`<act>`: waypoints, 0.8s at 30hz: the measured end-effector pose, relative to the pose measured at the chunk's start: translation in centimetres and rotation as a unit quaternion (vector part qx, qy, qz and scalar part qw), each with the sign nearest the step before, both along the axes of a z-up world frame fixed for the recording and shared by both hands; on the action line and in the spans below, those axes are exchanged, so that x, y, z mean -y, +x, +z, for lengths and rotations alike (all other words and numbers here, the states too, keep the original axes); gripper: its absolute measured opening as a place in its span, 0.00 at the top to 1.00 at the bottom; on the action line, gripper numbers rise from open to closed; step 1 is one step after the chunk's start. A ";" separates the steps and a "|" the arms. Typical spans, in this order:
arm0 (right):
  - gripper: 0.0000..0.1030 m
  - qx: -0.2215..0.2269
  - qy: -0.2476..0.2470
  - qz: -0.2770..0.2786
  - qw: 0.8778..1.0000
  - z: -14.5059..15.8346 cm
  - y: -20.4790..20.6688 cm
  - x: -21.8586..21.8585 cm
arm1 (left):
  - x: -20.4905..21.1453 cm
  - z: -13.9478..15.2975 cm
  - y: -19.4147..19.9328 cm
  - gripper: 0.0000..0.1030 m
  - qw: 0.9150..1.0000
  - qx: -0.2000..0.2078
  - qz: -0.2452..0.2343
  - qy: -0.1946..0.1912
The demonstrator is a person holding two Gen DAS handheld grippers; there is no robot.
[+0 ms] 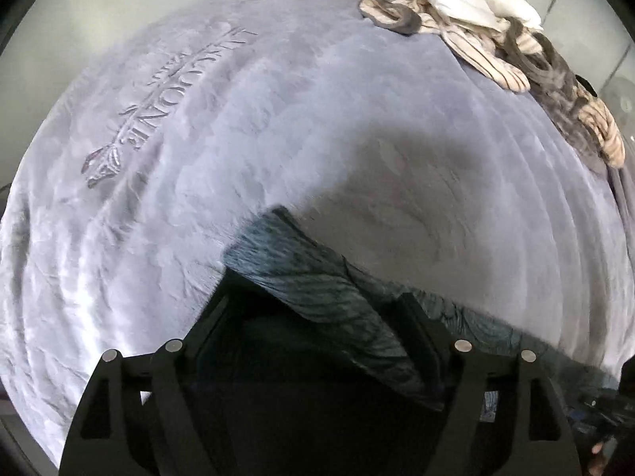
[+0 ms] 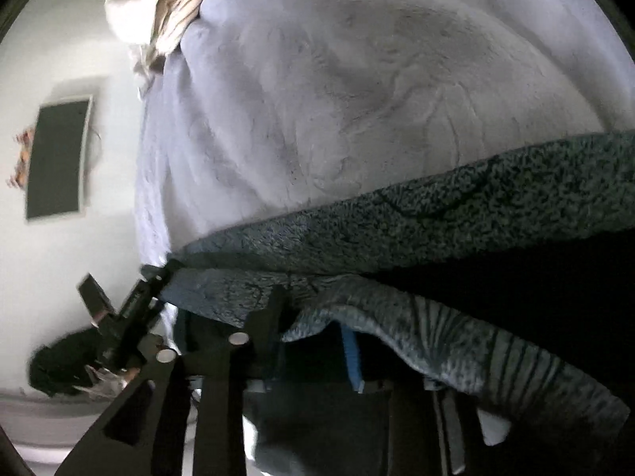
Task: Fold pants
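1. Left hand-held gripper [image 1: 317, 297]: fingers spread, ribbed end of pants [image 1: 317, 277] between them; clamped or not, cannot tell.
2. Right hand-held gripper [image 2: 341, 337]: fabric draped over fingers; grip unclear.
3. Pants' long axis spans both, hanging just above lavender blanket [image 1: 198, 158] on bed.
4. Clothes pile [image 1: 476, 20] far side, well apart.

— What do we record on the left gripper [image 1: 317, 309]?

— We note matte black fingers [image 1: 416, 325], slotted black arms behind them, and four round silver pins across the linkage.

— And the right gripper [image 2: 309, 317]?

— We see the same black arms, two silver pins, and a blue part between the fingers.
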State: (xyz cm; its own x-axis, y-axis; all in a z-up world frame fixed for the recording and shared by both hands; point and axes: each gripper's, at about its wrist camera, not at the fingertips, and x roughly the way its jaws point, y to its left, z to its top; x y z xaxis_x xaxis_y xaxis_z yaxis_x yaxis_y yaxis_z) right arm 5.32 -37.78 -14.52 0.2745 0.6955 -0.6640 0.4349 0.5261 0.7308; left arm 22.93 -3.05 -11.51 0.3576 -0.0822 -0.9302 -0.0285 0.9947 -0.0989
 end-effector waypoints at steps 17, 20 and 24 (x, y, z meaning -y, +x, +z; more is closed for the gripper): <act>0.32 0.067 -0.161 -0.084 0.981 14.2 -19.7 7.1 | 18.8 4.3 -16.6 0.23 0.935 -0.081 -0.330 -0.104; 0.32 0.007 -0.127 -0.135 0.983 11.9 -27.2 8.4 | 25.0 3.2 -20.9 0.23 0.896 -0.130 -0.398 -0.146; 0.32 -0.053 -0.036 -0.219 0.974 7.8 -36.2 8.8 | 30.0 2.2 -24.3 0.23 0.863 -0.174 -0.448 -0.155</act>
State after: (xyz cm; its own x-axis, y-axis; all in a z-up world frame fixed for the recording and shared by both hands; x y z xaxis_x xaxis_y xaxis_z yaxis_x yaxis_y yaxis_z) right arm -30.89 -46.62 -6.73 0.4622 0.4777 -0.7471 0.6996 0.3212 0.6383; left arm -1.36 -33.06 -9.33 -0.2748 -0.4451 -0.8523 0.6569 0.5603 -0.5045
